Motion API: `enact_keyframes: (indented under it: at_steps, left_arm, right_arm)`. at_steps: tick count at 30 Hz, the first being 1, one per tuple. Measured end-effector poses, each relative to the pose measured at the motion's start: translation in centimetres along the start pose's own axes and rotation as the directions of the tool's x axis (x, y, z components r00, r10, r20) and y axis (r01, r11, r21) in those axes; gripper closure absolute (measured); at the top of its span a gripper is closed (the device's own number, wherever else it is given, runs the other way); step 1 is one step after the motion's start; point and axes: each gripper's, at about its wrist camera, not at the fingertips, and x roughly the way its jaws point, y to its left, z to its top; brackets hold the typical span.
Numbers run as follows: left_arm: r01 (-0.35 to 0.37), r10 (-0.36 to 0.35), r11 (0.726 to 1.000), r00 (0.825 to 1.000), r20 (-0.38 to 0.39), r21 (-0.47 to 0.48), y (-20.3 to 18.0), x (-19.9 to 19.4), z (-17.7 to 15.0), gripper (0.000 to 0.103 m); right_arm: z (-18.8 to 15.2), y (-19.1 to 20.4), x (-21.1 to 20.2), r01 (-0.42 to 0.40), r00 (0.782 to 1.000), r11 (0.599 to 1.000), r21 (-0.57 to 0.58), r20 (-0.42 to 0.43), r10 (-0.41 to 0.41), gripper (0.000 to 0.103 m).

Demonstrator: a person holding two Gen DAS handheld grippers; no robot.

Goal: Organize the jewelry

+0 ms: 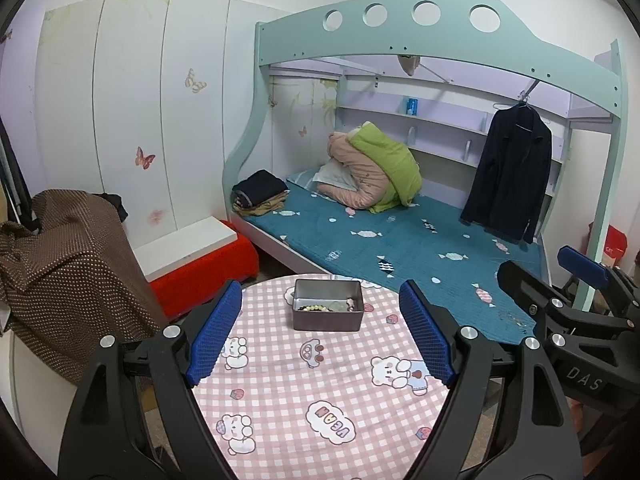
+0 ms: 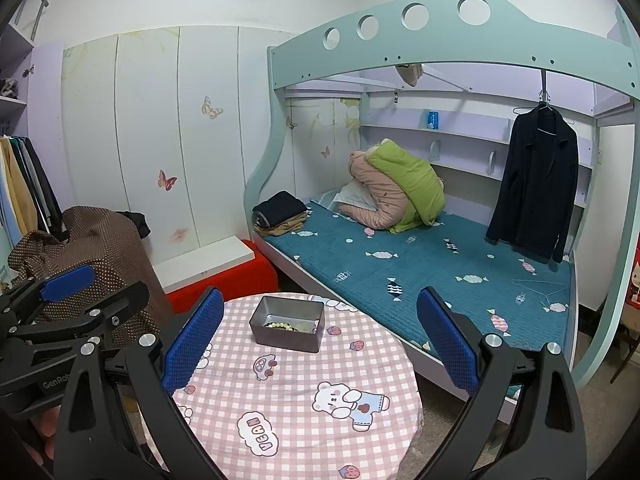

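A grey metal tin (image 1: 327, 309) (image 2: 287, 329) stands at the far side of the round table (image 1: 312, 400) (image 2: 304, 392), which wears a pink checked cloth. Inside the tin lie a beaded bracelet (image 1: 314, 308) (image 2: 278, 325) and other small jewelry pieces. My left gripper (image 1: 320, 336) hovers over the near part of the table, open, with nothing between its blue pads. My right gripper (image 2: 320, 344) is likewise open and empty, on the near side of the tin. Each gripper shows in the other's view, the right gripper (image 1: 560, 292) at the right edge and the left gripper (image 2: 72, 300) at the left.
A bunk bed (image 1: 400, 240) (image 2: 420, 272) with a teal mattress stands just behind the table, with folded quilts and a dark jacket (image 1: 508, 176) hanging from its frame. A chair draped in brown dotted cloth (image 1: 68, 264) and a red stool (image 1: 208, 268) are at the left.
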Motion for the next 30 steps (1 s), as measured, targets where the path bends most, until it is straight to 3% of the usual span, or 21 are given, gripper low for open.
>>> enact_keyframes:
  at_steps: [30]
  left_arm:
    - [-0.006, 0.006, 1.0, 1.0, 0.008, 0.014, -0.6, 1.3, 0.3, 0.02]
  right_arm:
    - [0.2, -0.9, 1.1, -0.013, 1.0, 1.0, 0.004, 0.001, 0.013, 0.009]
